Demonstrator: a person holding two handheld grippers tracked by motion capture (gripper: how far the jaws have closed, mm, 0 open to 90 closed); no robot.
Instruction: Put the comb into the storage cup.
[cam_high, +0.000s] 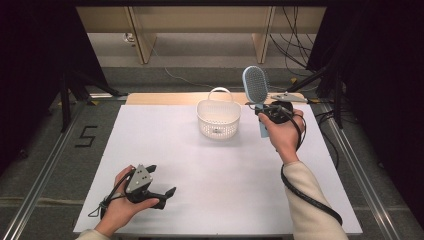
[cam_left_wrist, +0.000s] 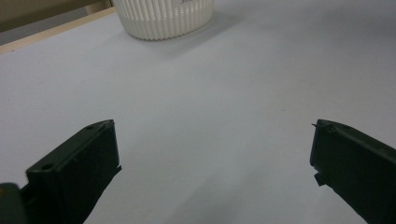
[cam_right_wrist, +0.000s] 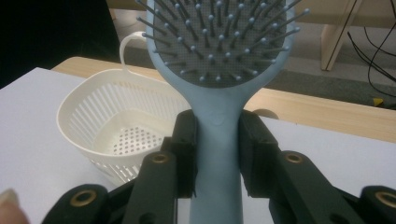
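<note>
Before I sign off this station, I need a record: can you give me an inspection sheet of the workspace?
Surface: white table, bare around the basket.
Job's things: blue hairbrush upright, bristles toward the person; white basket, nothing seen inside.
Clutter: nothing seen.
Grippers: right hand-held gripper shut on the brush neck; left hand-held gripper open, low over the table.
Cables: black cable along the right sleeve.
Surroundings: wooden frame, floor wires behind.

Open tabletop (cam_high: 210, 175) before basket (cam_high: 218, 120)
</note>
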